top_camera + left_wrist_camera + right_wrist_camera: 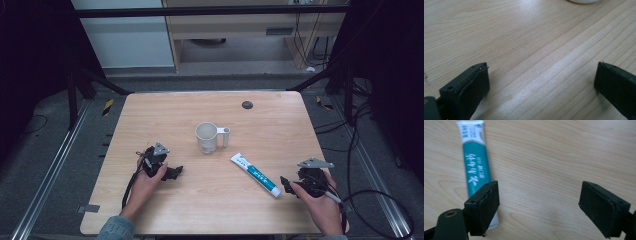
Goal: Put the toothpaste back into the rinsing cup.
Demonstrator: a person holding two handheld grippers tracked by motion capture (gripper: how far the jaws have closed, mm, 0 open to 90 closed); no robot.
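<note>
A white cup (207,137) with a side handle stands upright near the middle of the wooden table (210,107). A teal and white toothpaste tube (255,174) lies flat to its right and nearer the front. My left gripper (176,172) rests low on the table at the front left, open, with bare wood between its jaws (541,82); the cup's base (584,1) peeks in at the top edge. My right gripper (285,183) sits just right of the tube's near end, open. In the right gripper view (539,207) the tube (475,165) lies beside and partly behind the left jaw.
A small dark round spot (247,104) marks the table's far side. Cables (370,200) trail over the floor right of the table, and metal rails run along both sides. A wooden cabinet (250,30) stands beyond the far edge.
</note>
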